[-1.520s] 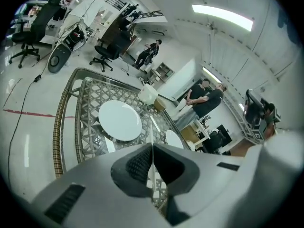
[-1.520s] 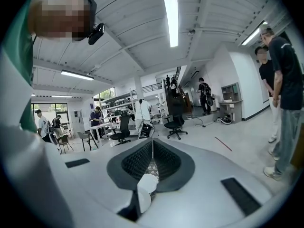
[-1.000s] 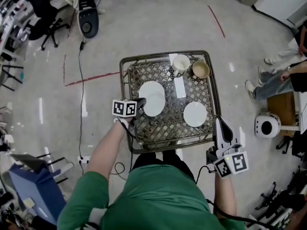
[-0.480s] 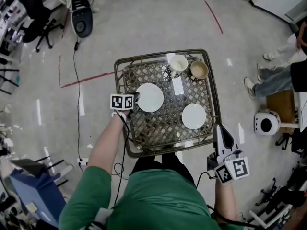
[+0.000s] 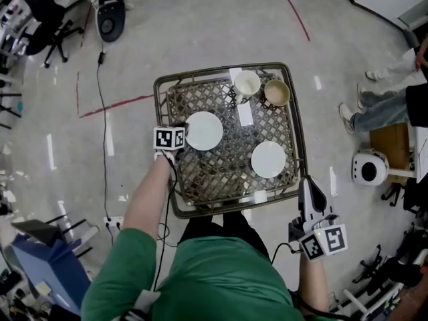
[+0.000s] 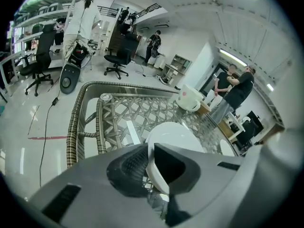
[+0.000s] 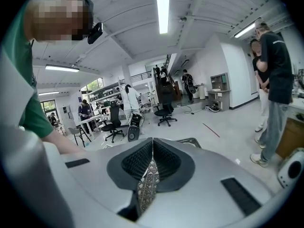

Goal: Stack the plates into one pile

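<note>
Our left gripper grasps the left white plate at its 9 o'clock rim; our right gripper is clenched empty.

Table: left plate, right plate, cups

Open lab or workshop: office chairs, shelving, red tape on floor.
</note>
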The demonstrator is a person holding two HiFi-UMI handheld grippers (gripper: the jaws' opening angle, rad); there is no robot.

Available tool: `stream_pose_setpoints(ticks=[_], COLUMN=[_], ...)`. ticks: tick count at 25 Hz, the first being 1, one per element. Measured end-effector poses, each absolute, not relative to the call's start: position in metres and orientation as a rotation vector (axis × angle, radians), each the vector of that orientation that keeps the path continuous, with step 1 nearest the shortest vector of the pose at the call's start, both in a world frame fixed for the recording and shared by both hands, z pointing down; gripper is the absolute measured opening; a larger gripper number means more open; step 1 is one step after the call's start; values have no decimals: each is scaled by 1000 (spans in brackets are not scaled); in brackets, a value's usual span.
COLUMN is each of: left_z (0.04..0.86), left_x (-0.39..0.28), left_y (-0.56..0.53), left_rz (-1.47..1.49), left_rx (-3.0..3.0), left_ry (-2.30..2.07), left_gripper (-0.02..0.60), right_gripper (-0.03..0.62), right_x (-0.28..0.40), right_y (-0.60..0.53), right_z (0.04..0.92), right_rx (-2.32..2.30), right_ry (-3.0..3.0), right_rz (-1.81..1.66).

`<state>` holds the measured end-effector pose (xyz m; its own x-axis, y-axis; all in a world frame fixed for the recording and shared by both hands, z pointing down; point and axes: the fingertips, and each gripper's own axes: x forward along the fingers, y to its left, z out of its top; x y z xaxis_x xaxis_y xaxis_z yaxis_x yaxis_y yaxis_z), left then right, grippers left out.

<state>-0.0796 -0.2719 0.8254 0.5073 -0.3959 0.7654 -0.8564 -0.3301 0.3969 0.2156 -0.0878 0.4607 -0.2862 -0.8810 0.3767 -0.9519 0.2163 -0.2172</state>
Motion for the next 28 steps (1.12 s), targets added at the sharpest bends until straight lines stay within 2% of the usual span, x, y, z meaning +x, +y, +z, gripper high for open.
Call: stream_pose_setpoints(ticks=[3, 4, 5, 6, 11, 21, 28], left_z=[824, 822, 820, 817, 776, 635, 538], left_x=[-82, -84, -85, -87, -99, -98, -102], left_y=[-271, -271, -271, -271, -280, -262, -230], left_rz=[755, 757, 755, 751, 729, 582, 448], left_rx=[1947, 1947, 1944, 1943, 2016, 2260, 2389], left_ry=[-1085, -1099, -1113, -1130, -1252, -1388, -1497], left_gripper=[40, 74, 139, 161, 169, 169, 169], right_gripper=[23, 23, 23, 23, 23, 23, 23], right_x=[212, 211, 210, 210, 207, 200, 186], right_y=[-90, -90, -92, -93, -101, -117, -118], right_z=[460, 460, 459, 458, 458, 431, 407], right_rx=[1755, 1753, 1751, 1750, 1744, 1753, 1726], right_ry=[-2330, -2337, -2341, -2344, -2362, -2435, -2482], right_rz=[609, 606, 602, 598, 578, 500, 324])
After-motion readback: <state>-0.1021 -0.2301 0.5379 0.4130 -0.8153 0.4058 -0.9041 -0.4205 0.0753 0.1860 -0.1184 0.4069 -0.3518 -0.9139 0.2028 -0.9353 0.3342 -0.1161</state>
